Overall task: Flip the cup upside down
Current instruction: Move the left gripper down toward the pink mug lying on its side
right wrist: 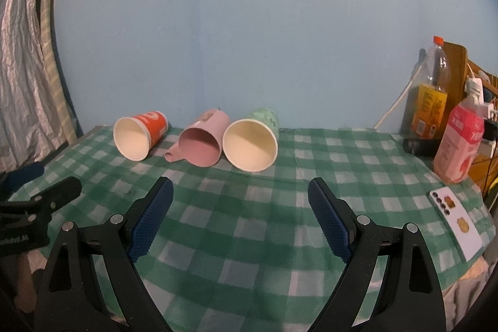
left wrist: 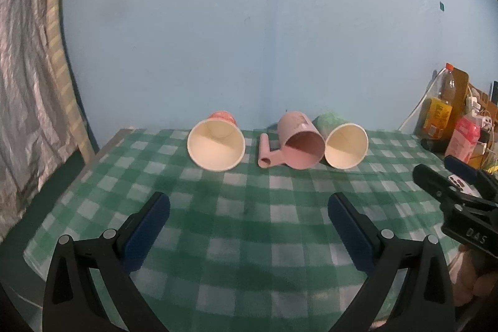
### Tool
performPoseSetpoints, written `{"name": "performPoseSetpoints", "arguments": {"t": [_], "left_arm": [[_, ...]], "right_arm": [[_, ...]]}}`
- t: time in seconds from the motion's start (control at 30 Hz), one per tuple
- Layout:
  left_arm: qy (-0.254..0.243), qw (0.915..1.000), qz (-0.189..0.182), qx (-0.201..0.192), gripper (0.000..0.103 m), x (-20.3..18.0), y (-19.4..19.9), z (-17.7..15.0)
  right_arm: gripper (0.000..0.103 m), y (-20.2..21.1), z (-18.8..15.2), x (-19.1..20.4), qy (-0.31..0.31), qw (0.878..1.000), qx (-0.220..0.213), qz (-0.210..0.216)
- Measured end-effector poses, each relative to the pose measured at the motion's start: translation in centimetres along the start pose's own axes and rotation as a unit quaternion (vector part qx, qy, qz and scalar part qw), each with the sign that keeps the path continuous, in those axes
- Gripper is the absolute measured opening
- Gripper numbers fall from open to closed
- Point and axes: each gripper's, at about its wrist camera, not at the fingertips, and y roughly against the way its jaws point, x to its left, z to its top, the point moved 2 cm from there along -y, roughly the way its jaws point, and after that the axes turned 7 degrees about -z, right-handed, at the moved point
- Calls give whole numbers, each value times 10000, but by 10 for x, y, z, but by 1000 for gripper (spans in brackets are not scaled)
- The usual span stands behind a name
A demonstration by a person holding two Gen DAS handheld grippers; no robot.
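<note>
3 cups lie on their sides in a row near the back of the desk (right wrist: 280,238), close to the blue wall (right wrist: 249,21). The desk has a green and white checked cloth on it. All 3 cups point their open mouths toward the cameras.

The red paper cup (right wrist: 137,136) is on the left. Its inside is cream. The pink cup (right wrist: 202,145) is in the middle, and it has a handle that sticks out to its left side and rests on the cloth. The green paper cup (right wrist: 250,143) is on the right, and it touches the pink cup or is just beside it. The red paper cup lies a little apart from the pink cup.

The left gripper (left wrist: 249,204) hangs above the cloth in front of the cups. Its 2 blue pads are wide apart and it holds nothing. The red paper cup (left wrist: 216,143) is ahead of it and a bit to the left.

The right gripper (right wrist: 241,192) is also wide open with nothing in it. It is above the cloth, in front of the pink cup and the green paper cup, and does not touch them.

On the right side of the desk stand a tall bottle (right wrist: 431,95) with an orange cap and a pink carton (right wrist: 459,142). A white phone (right wrist: 454,220) lies flat near the right edge of the desk. A gray curtain (right wrist: 21,67) hangs on the left.
</note>
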Motion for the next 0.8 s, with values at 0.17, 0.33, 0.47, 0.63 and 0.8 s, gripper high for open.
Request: {"name": "performPoseSetpoints", "arguments": {"t": [0.17, 0.33, 0.47, 0.63, 0.8], "left_arm": [[-198, 9995, 17, 241, 103, -9, -17, 34], [-320, 9973, 8, 654, 102, -17, -46, 70], [-204, 9936, -79, 1107, 102, -21, -79, 89], [-151, 9875, -108, 1563, 102, -28, -121, 102], [-109, 9816, -140, 1903, 102, -34, -154, 109]], "right_arm": [[87, -5, 23, -6, 98, 9998, -171, -35], [87, -28, 49, -18, 34, 10000, -58, -26], [87, -51, 70, -23, -106, 9994, 236, 223], [87, -80, 95, -27, -215, 9963, 672, 484], [87, -108, 115, -33, -314, 9922, 1078, 544]]}}
